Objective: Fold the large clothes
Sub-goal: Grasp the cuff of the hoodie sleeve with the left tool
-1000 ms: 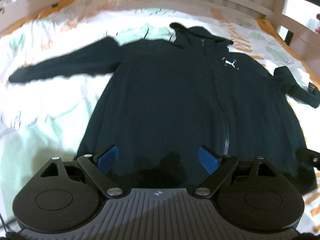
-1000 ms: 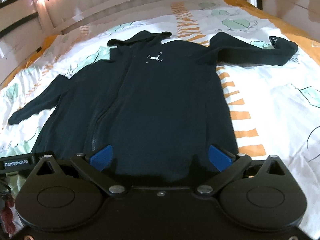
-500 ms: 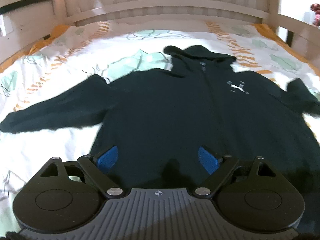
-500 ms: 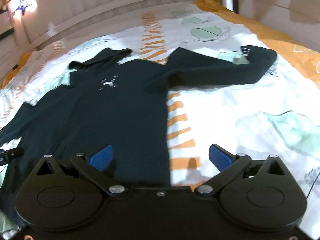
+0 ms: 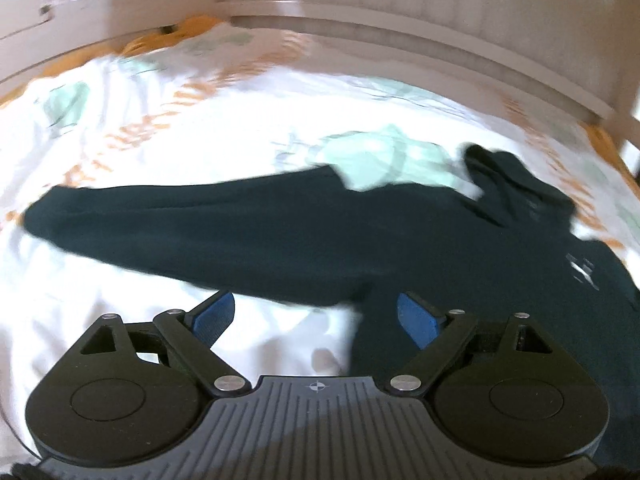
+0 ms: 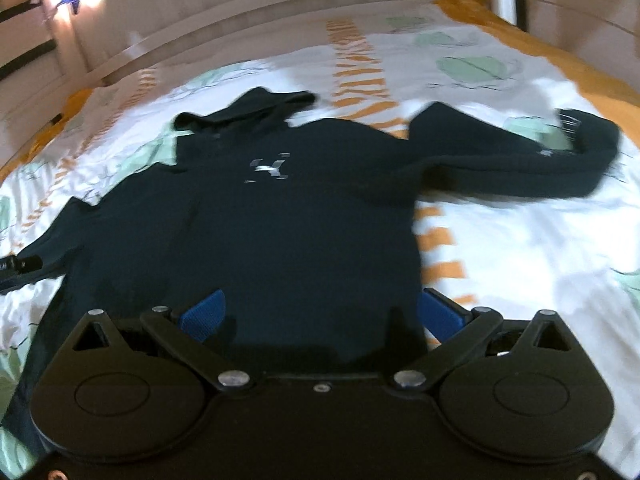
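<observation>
Bed (image 5: 120,128) with leaf-print sheet filled the left wrist view; the dark hoodie (image 5: 500,288) lay flat, one sleeve (image 5: 192,232) stretched out, and the left hand-held gripper (image 5: 316,314) hung wide and empty near the armpit, so the sleeve fold looked not yet begun and next needs a pinch on that sleeve. Right wrist view: right hand-held gripper (image 6: 320,312) wide, empty over the hoodie's lower body, other sleeve (image 6: 520,168) out to the side with its cuff doubled back, wooden bed rail (image 6: 200,40) behind, nothing blocking.
</observation>
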A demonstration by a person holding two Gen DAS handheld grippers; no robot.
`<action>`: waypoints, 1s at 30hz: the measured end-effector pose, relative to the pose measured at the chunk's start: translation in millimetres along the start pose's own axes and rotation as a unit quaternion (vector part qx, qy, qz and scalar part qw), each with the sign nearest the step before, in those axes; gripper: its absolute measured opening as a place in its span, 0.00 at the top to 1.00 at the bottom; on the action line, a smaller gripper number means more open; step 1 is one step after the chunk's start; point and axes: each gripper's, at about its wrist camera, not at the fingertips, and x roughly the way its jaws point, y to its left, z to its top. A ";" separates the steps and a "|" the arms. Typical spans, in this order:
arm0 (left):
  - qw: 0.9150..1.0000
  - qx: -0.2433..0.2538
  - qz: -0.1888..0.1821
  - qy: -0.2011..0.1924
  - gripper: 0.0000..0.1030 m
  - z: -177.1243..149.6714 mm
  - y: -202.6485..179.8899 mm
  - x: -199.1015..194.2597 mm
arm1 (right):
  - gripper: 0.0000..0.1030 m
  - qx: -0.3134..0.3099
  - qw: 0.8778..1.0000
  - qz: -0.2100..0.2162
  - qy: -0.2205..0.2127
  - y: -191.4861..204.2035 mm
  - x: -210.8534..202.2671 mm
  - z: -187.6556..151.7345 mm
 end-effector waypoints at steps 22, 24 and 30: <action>0.987 -0.142 0.054 0.043 0.09 24.7 148.1 60.3 | 0.01 -0.150 0.984 0.092 -0.033 170.8 101.9 26.9; 0.985 -0.158 0.051 0.050 0.09 22.9 156.6 69.4 | 0.01 -0.149 0.984 0.094 -0.032 175.3 108.5 27.9; 0.983 -0.173 0.037 0.042 0.05 24.5 166.8 87.2 | 0.01 -0.164 0.982 0.087 -0.035 195.2 131.7 37.2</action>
